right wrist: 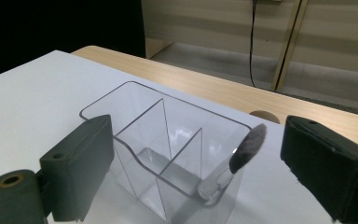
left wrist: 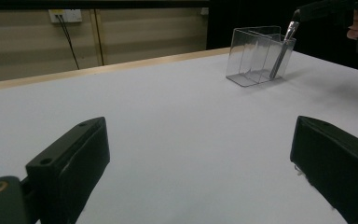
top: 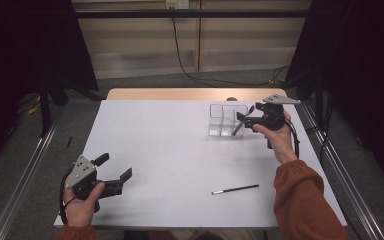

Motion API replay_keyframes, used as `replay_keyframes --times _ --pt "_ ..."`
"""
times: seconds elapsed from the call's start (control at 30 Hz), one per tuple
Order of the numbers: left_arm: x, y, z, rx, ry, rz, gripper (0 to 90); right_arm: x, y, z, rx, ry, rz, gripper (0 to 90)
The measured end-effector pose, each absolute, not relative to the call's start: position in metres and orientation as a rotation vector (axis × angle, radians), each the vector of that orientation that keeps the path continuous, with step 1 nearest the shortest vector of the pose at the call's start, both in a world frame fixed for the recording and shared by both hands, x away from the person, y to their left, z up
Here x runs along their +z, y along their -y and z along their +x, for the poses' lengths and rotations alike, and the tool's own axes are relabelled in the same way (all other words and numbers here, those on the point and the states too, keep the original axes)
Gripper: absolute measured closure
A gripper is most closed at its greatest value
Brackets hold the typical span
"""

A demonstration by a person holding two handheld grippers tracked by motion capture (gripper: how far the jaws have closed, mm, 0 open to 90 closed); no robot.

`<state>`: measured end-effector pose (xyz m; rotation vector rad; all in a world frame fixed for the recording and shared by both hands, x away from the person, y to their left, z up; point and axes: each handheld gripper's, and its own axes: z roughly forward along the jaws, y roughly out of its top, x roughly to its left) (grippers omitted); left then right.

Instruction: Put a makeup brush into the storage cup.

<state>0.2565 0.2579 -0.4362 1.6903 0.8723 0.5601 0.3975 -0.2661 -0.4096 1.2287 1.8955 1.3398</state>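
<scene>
Item 1: clear organizer (top: 223,120), transparent plastic, divided by inner walls into compartments. It stands on the far right part of your desk (top: 180,150), near the wooden back edge. No label or writing can be read on it.

Item 2: makeup brush (right wrist: 240,161), dark bristle head up, silver ferrule below. It stands tilted in the organizer's end compartment, the one nearest your right hand, handle end at the bottom and head leaning past the rim. The other compartments look bare in the right gripper view.

Item 3: right hand-held gripper (top: 246,117), in your right hand just beside the organizer. Its jaws stand wide apart, one on either side of the brush head, with clear gaps and no pad touching the brush. It has hold of nothing.

Item 4: left hand-held gripper (top: 115,167), in your left hand at the near left corner of the desk, well apart from the organizer. Jaws wide open, bare desk between them.

Item 5: second brush (top: 235,189), thin, dark handle with a pale tip, lying flat on the desk near your right sleeve (top: 305,200), well apart from the organizer.
</scene>
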Motion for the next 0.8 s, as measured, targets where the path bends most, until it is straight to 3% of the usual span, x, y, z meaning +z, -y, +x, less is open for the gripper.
replay_keyframes --times 0.8 --pt "-0.436 -0.258 0.256 0.570 -0.867 1.688 4.5 -0.417 0.281 0.364 1.437 -1.873 1.253 1.5"
